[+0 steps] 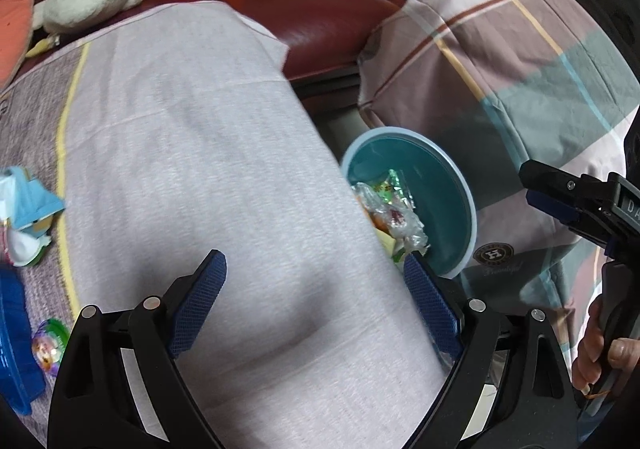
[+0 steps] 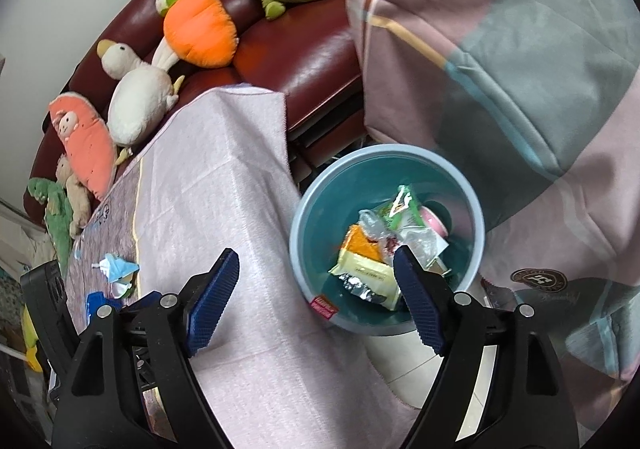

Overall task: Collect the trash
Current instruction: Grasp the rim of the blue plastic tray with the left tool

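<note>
A round light-blue bin (image 2: 298,221) stands on the floor beside the cloth-covered table (image 2: 224,177) and holds several wrappers (image 2: 372,249). It also shows in the left wrist view (image 1: 452,169). My right gripper (image 2: 316,273) is open and empty above the table's edge and the bin. My left gripper (image 1: 316,273) is open and empty over the pale cloth (image 1: 192,153). Crumpled blue and white trash (image 1: 28,213) lies at the table's left; it also shows in the right wrist view (image 2: 116,269). A small round colourful wrapper (image 1: 50,345) lies near the left edge.
A dark red sofa (image 2: 304,61) with several plush toys (image 2: 200,29) runs behind the table. A plaid-covered bulk (image 2: 520,89) stands right of the bin. A blue container (image 1: 14,329) sits at the table's left. The right gripper's body (image 1: 580,205) shows at the far right.
</note>
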A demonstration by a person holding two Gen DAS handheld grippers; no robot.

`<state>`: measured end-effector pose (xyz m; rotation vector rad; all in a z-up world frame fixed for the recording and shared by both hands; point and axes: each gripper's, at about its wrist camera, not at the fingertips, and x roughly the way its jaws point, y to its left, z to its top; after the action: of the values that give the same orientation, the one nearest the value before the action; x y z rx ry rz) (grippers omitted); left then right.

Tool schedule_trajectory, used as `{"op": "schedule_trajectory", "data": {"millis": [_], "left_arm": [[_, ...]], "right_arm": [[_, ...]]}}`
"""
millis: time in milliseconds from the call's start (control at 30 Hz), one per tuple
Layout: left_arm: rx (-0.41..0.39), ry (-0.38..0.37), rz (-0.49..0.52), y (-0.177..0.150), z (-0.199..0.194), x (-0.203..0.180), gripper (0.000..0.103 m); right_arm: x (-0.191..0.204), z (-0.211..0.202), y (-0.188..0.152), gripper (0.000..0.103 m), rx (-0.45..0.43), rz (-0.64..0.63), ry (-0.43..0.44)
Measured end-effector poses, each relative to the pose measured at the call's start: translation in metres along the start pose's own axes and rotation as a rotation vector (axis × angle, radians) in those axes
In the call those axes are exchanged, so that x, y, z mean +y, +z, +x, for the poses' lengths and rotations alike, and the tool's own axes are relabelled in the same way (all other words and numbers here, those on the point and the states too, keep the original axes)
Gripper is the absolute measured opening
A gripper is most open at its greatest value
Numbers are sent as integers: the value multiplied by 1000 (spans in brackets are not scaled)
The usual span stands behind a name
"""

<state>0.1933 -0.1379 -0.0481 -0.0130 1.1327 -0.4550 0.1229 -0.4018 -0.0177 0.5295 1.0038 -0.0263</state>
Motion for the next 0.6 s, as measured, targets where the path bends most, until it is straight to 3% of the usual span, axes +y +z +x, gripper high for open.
{"op": "schedule_trajectory", "data": {"millis": [600], "left_arm": [[-123,107,-169,-13,-79,125,91]], "right_arm": [[116,23,-16,76,65,-179,40]]}}
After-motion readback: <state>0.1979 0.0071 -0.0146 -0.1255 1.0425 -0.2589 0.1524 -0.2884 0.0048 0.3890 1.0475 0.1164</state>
